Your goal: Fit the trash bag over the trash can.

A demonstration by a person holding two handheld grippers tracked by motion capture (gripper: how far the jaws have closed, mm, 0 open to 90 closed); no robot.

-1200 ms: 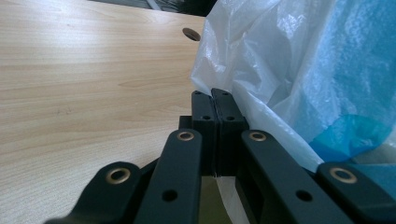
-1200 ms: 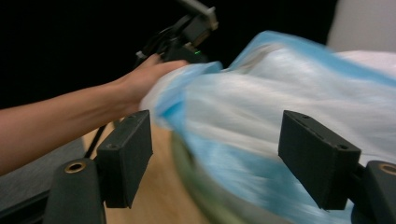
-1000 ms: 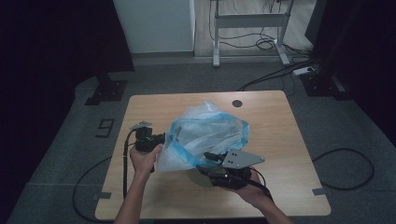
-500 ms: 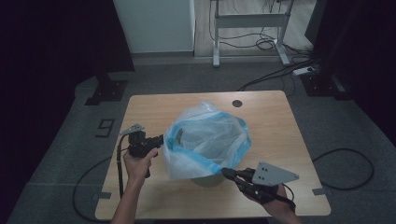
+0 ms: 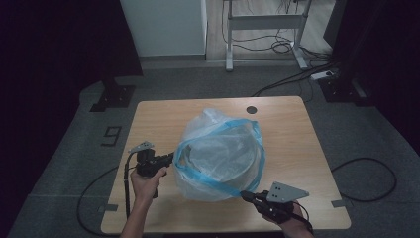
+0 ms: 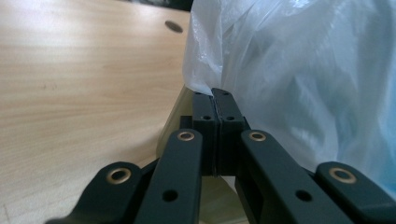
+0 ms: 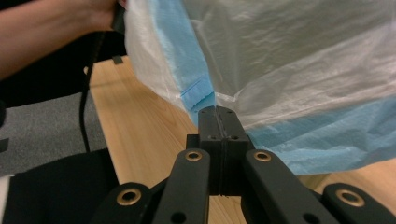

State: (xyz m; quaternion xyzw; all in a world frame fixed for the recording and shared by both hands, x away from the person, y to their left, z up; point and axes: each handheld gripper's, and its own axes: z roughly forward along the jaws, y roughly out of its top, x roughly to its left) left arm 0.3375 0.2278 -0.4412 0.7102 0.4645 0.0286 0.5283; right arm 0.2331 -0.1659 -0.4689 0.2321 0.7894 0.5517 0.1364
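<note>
A translucent white plastic bag (image 5: 218,148) with a blue rim (image 5: 213,181) stands on the wooden table (image 5: 158,119), its mouth spread wide. A round grey container (image 5: 220,161) shows dimly through it. My left gripper (image 5: 171,158) is at the bag's left side, jaws shut on the bag's white edge (image 6: 205,86); the pads (image 6: 215,100) meet there. My right gripper (image 5: 246,195) is at the bag's front right corner near the table's front edge. Its jaws (image 7: 218,114) are shut on the blue rim (image 7: 196,93).
A dark round hole (image 5: 252,109) sits in the tabletop behind the bag. The left forearm (image 7: 46,28) and its cable (image 7: 86,93) appear in the right gripper view. Cables (image 5: 366,173) lie on the grey floor, and a desk frame (image 5: 262,29) stands beyond.
My right gripper has moved down and toward the table's front edge, drawing the blue rim with it. The bag's mouth has spread wider. My left gripper has shifted slightly.
</note>
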